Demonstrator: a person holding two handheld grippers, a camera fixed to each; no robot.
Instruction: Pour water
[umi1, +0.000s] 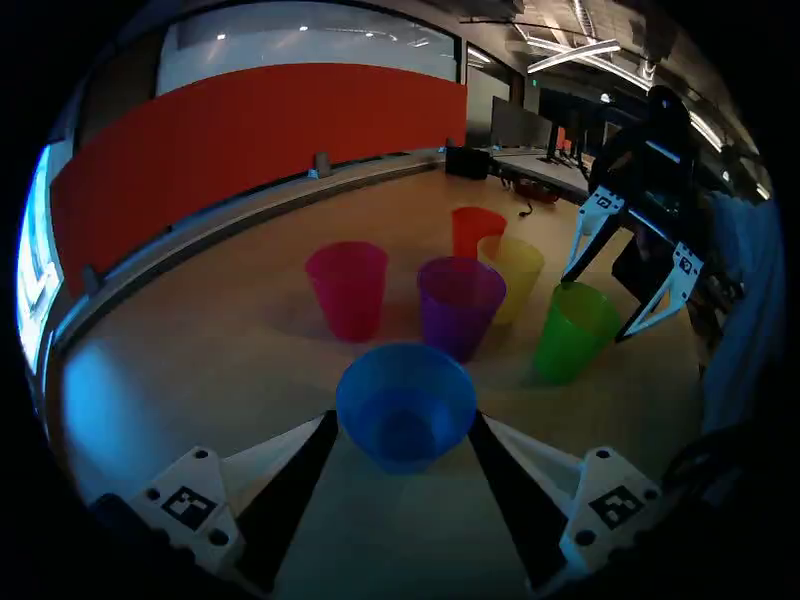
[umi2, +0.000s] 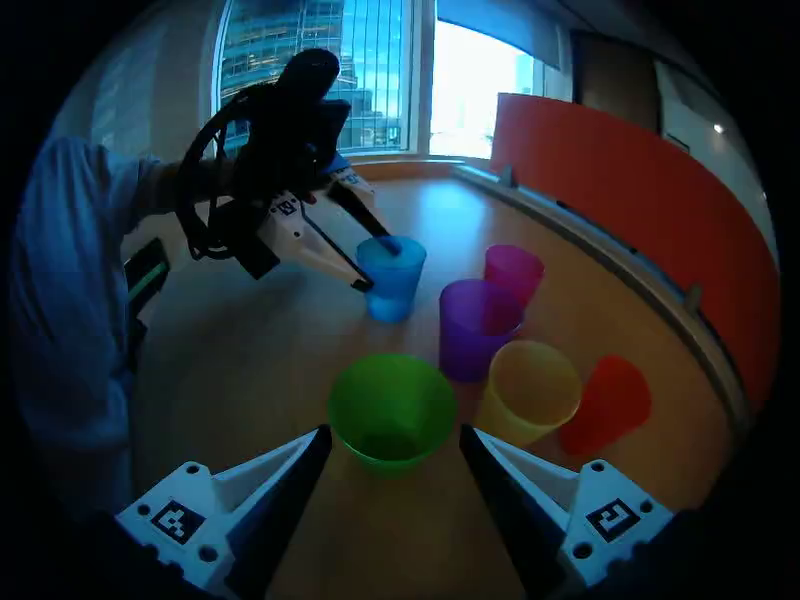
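Closest in the left gripper view, the left gripper (umi1: 403, 422) has a blue cup (umi1: 405, 400) between its fingers (umi1: 300, 470). They are spread about as wide as the cup, with one tip at each side of its wall just under the rim. They look to be touching it, but I cannot tell whether they squeeze. The cup stands upright on the wooden desk (umi1: 200, 340).

To the right, the right gripper (umi2: 393, 432) brackets a green cup (umi2: 390, 408) the same way. Its fingers are wide and close against the sides, and the grip is just as unclear.

Farther off stand a pink cup (umi1: 348, 288), a purple cup (umi1: 460, 300), a yellow cup (umi1: 512, 270) and an orange cup (umi1: 475, 228), bunched together.

My guess is that one hand takes the cup to pour from while the other readies the cup to be filled. I cannot make out water in either. These thin walls will likely flex, so lifting calls for a gentle squeeze. The purple cup sits near enough to both to be knocked.
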